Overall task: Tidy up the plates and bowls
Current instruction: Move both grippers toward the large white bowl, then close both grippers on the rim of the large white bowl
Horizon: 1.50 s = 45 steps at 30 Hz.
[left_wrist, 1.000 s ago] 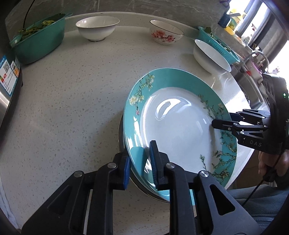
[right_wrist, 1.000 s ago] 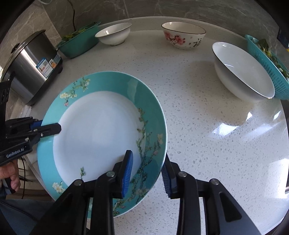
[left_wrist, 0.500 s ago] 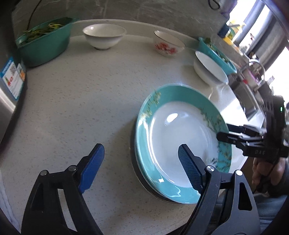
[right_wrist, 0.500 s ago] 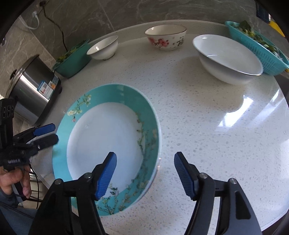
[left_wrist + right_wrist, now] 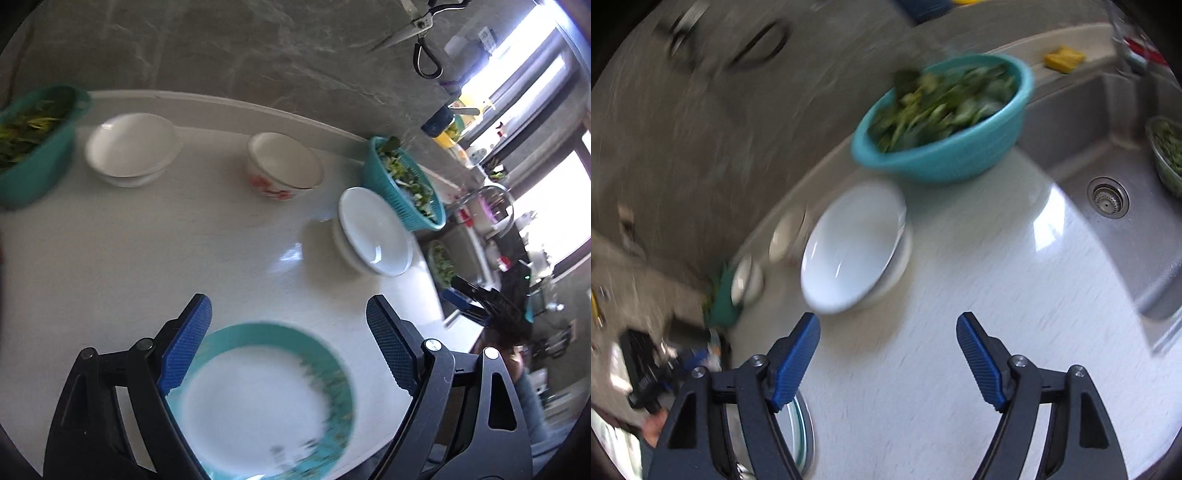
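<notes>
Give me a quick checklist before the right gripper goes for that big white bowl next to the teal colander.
1. Right gripper open and empty: ok, jaws wide apart.
2. Left gripper clear of the teal plate: ok, jaws open, nothing held.
3. Teal plate lying flat on the counter: ok.
4. Large white bowl within line of approach: ok, ahead and slightly left of the right gripper.
5. Gap between the bowl and the teal colander: cannot tell, picture blurred.
6. Bowl empty: ok, inside looks bare.
</notes>
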Motion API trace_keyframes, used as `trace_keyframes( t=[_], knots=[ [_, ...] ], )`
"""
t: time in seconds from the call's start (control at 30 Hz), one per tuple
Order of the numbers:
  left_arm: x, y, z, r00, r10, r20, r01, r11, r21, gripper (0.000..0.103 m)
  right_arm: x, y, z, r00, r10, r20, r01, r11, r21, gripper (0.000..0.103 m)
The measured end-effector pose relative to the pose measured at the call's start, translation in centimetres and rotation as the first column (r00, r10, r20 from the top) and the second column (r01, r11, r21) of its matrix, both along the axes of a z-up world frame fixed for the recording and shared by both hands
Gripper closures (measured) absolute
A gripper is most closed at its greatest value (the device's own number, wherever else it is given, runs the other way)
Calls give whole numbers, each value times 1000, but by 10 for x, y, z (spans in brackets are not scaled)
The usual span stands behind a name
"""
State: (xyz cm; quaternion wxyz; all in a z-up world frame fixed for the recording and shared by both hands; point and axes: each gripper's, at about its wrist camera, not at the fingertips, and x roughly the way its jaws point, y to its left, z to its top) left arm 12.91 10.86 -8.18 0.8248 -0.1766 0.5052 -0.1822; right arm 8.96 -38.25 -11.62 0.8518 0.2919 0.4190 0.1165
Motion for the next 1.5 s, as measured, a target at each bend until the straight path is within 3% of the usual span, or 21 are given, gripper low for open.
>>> trace_keyframes(
  t=[0.1,0.23,0.27,0.5,0.6,0.63,0.77,0.8,0.87,1.0,1.07,1.23,1.5],
  knots=[
    [44,-56,-13,998,-42,-43,45,997,65,12,33,-34,-1,1000,-3,2,3,997,72,21],
    [96,-106,-41,994,-31,-102,40,995,89,7,75,-39,-19,997,63,-40,-56,984,171,21],
    [109,-116,-46,993,-19,-118,33,993,112,0,83,-35,-24,996,78,-51,-67,982,179,21],
    [154,-169,-83,984,-49,-171,83,977,198,0,119,-14,-51,981,170,-98,-151,973,173,21],
    [166,-183,-98,979,-41,-200,95,960,265,3,127,-4,-60,976,184,-116,-164,973,165,28],
    [168,-187,-100,980,-40,-196,95,956,278,7,130,-1,-62,974,189,-124,-167,972,165,31],
    [180,-202,-116,974,-59,-219,124,946,299,45,140,5,-66,969,204,-137,-184,972,146,43],
    [182,-205,-120,972,-61,-228,130,945,300,48,141,7,-66,968,210,-141,-191,972,138,45],
    [185,-209,-127,967,-68,-245,140,947,289,69,146,13,-68,963,221,-151,-203,971,126,56],
    [189,-218,-129,969,-83,-231,147,950,277,87,149,19,-70,959,239,-152,-224,968,110,74],
    [188,-218,-128,971,-79,-225,142,949,281,89,151,23,-69,957,246,-153,-233,967,102,79],
    [180,-224,-125,969,-85,-231,151,946,285,92,149,28,-65,957,237,-167,-229,971,66,79],
    [130,-231,-102,971,-92,-218,147,957,249,92,111,26,-40,958,237,-164,-235,972,27,79]
  ],
)
